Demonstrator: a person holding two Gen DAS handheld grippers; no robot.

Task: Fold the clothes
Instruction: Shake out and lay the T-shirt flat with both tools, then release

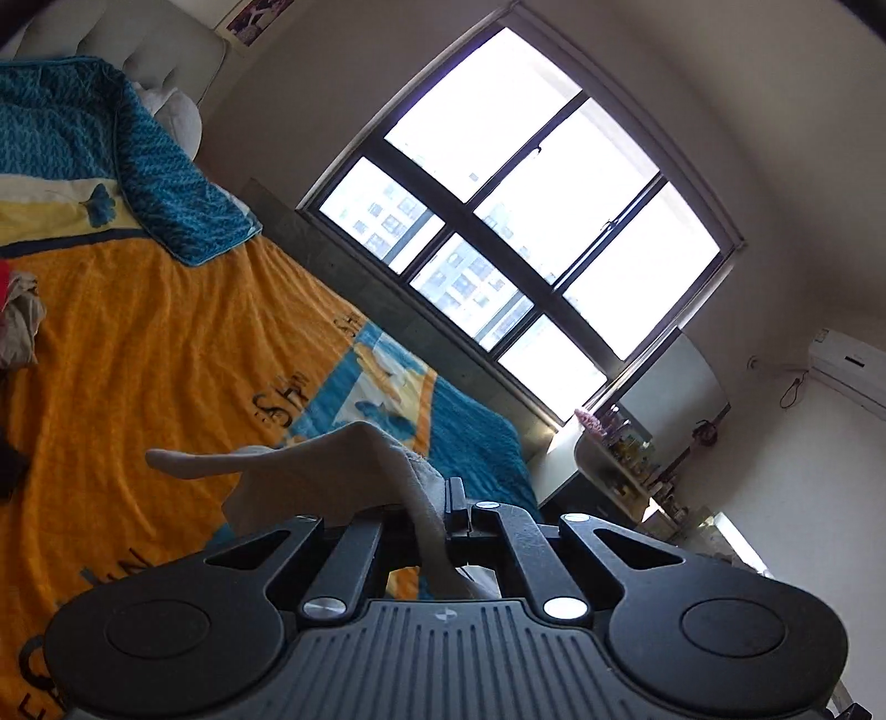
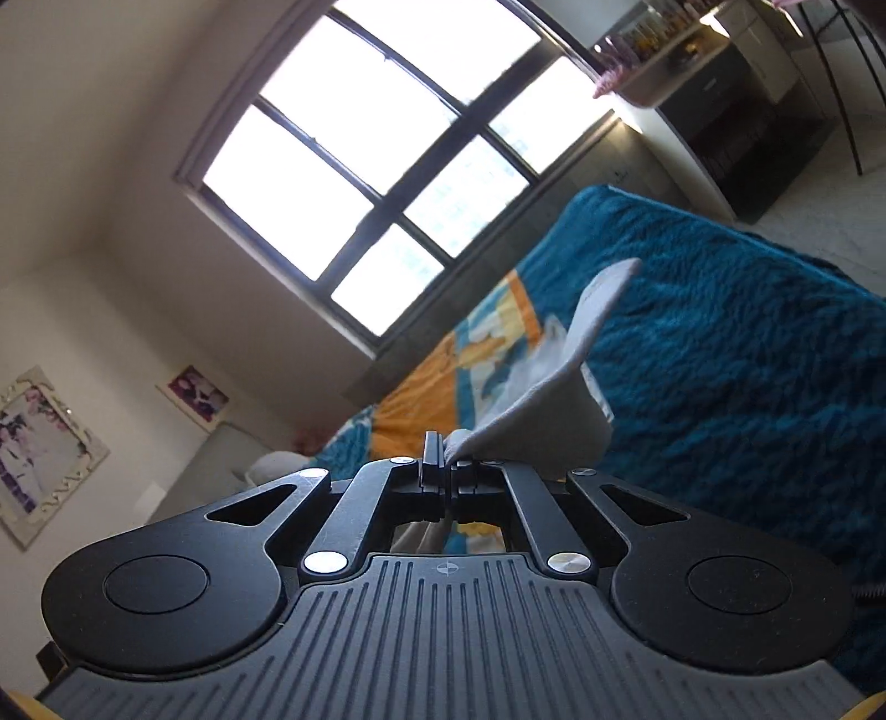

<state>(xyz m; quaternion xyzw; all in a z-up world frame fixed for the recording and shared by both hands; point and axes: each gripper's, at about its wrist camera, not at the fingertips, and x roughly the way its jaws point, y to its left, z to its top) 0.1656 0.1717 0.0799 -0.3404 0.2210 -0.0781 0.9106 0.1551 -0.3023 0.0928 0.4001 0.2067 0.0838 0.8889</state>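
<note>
A pale grey garment (image 1: pixel 332 471) hangs in the air above the bed, held up by both grippers. In the left wrist view my left gripper (image 1: pixel 443 509) is shut on one bunched edge of it, and a narrow sleeve-like end sticks out to the left. In the right wrist view my right gripper (image 2: pixel 447 471) is shut on another edge of the same grey garment (image 2: pixel 554 399), which fans out up and to the right over the blanket. Most of the garment's shape is hidden behind the gripper bodies.
The bed carries an orange, yellow and teal blanket (image 1: pixel 166 343), also seen in the right wrist view (image 2: pixel 720 360). A small pile of other clothes (image 1: pixel 19 315) lies at the left edge. A large window (image 1: pixel 526 221), a desk with shelves (image 1: pixel 626 459) and a padded headboard (image 1: pixel 155 50) surround the bed.
</note>
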